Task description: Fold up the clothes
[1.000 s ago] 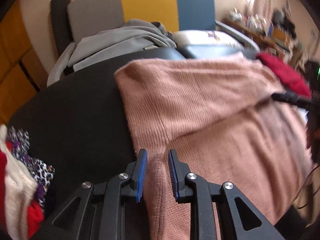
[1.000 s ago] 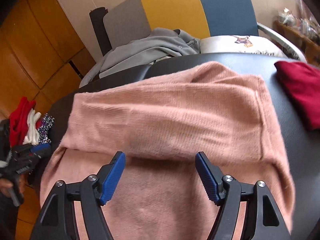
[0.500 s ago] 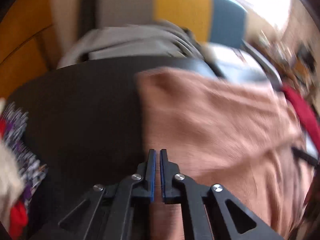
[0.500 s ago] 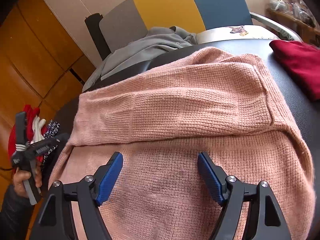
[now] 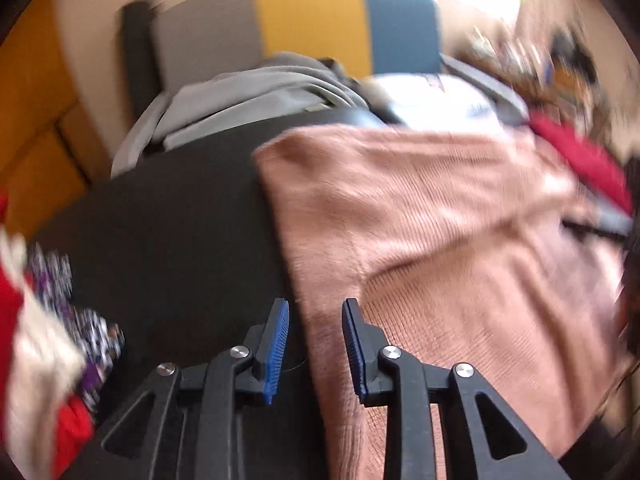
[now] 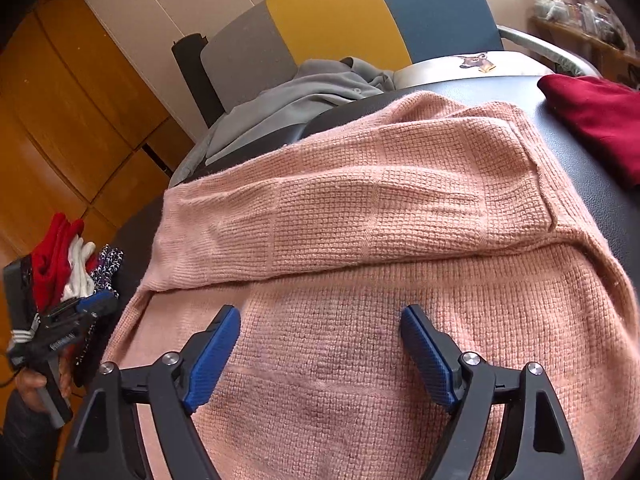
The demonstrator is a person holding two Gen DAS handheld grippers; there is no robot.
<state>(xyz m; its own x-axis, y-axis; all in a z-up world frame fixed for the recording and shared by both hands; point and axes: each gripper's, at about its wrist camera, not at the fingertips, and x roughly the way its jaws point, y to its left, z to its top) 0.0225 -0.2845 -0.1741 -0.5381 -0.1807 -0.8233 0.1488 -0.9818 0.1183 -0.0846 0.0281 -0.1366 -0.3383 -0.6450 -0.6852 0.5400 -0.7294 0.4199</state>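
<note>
A pink knit sweater [image 6: 380, 216] lies on the black table [image 5: 172, 232], with its upper part folded down over the body. In the left wrist view the sweater [image 5: 440, 240] fills the right half. My left gripper [image 5: 314, 320] is open, its jaws astride the sweater's left edge, gripping nothing. My right gripper [image 6: 320, 328] is wide open and empty, hovering over the sweater's lower body. The left gripper also shows at the far left of the right wrist view [image 6: 92, 304].
A dark red folded garment [image 6: 592, 120] lies on the table's right side. A pile of red, white and patterned clothes [image 5: 44, 340] sits at the left edge. A grey garment [image 6: 304, 92] lies on the grey, yellow and blue chair [image 6: 340, 12] behind.
My left gripper shut on the sweater's left edge half a second ago, then opened again and let go. My right gripper came lower and closer over the sweater, still open.
</note>
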